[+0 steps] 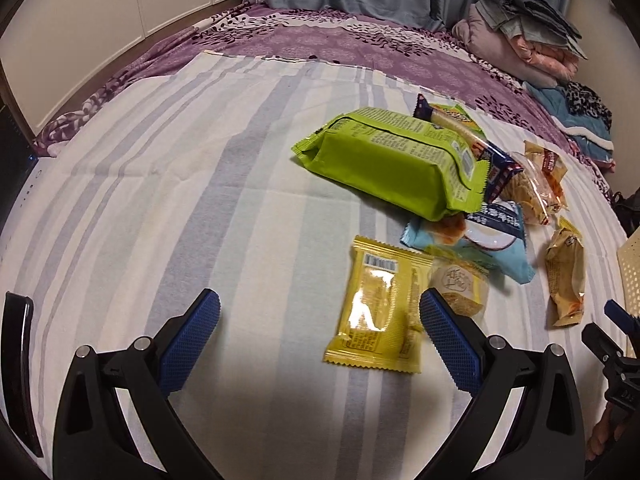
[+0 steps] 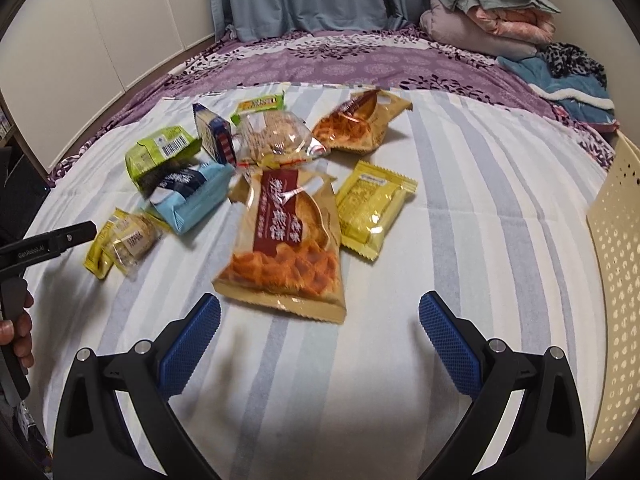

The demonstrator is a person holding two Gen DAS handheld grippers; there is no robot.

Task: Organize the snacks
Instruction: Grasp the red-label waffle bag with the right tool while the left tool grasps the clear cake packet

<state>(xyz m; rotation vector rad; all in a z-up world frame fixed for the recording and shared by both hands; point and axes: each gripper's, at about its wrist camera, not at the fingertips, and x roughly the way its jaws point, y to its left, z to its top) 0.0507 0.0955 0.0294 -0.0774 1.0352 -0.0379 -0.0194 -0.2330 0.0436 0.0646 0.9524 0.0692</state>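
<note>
Both grippers' fingers [image 2: 192, 348] gape above scattered snacks [image 2: 280, 240].

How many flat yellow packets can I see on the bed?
2. One yellow packet lies right of the big waffle bag, near the right gripper. The second yellow packet lies near the left gripper. Others may hide under the pile.

Snack packets [image 2: 280, 236] clustered on striped sheet [image 2: 480, 240] (basket [image 2: 616, 280] at right edge), folded bedding [image 2: 492, 12] behind.
</note>
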